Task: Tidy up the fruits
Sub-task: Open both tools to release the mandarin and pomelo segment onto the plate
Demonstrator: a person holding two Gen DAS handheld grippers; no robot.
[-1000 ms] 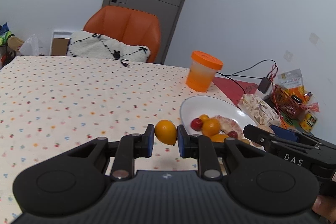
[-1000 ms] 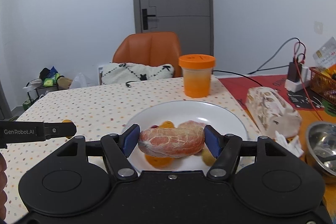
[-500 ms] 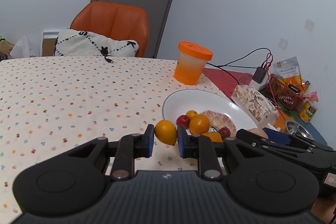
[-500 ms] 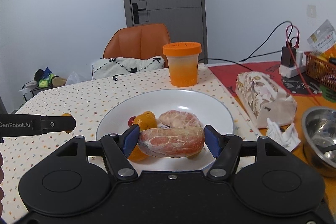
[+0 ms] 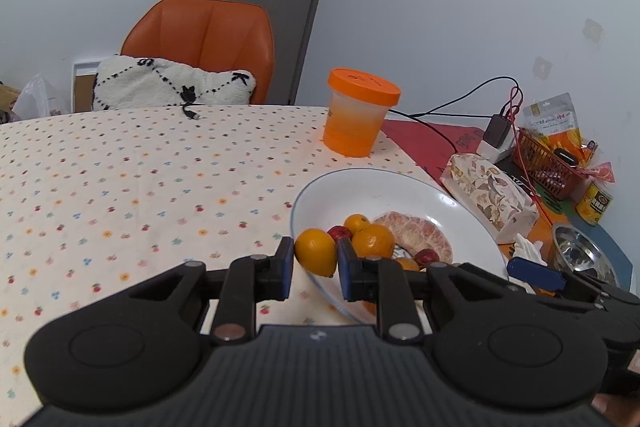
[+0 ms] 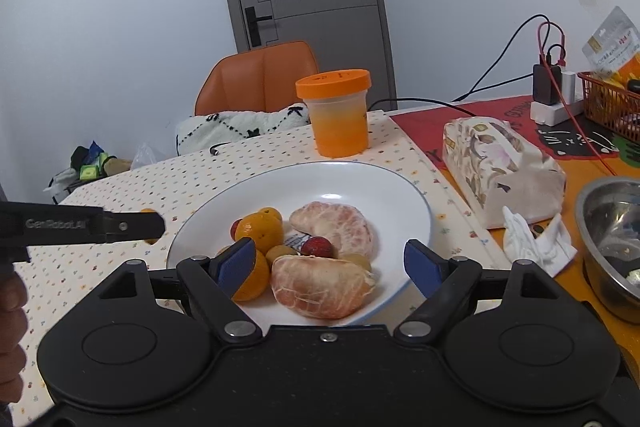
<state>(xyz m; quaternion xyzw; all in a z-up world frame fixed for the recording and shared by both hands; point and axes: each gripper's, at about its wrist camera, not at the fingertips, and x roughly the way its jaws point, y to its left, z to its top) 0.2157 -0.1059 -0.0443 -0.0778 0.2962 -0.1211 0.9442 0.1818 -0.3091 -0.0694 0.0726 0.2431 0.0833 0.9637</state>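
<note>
On the dotted tablecloth (image 5: 120,187), a white plate (image 6: 360,183) is seen holding several small oranges, two red fruits and peeled pomelo segments. In the right wrist view, the right gripper (image 6: 331,261) is now spread wide over the near edge of the plate, and the pomelo segment (image 6: 320,285) that was pinched between its blue pads half a second ago has been released; it lies on the plate between the open fingers, touched by neither. A second pomelo segment (image 6: 334,227) rests just behind it. In the left wrist view, the left gripper (image 5: 316,263) is still pressed onto a small orange (image 5: 316,251), as in the earlier frames, but it has been brought closer: the orange is now held at the plate's near left rim, where before it was beside the plate over the cloth. An orange-lidded cup (image 5: 360,115) stands behind the plate, and a tissue pack (image 6: 500,163) lies to its right.
</note>
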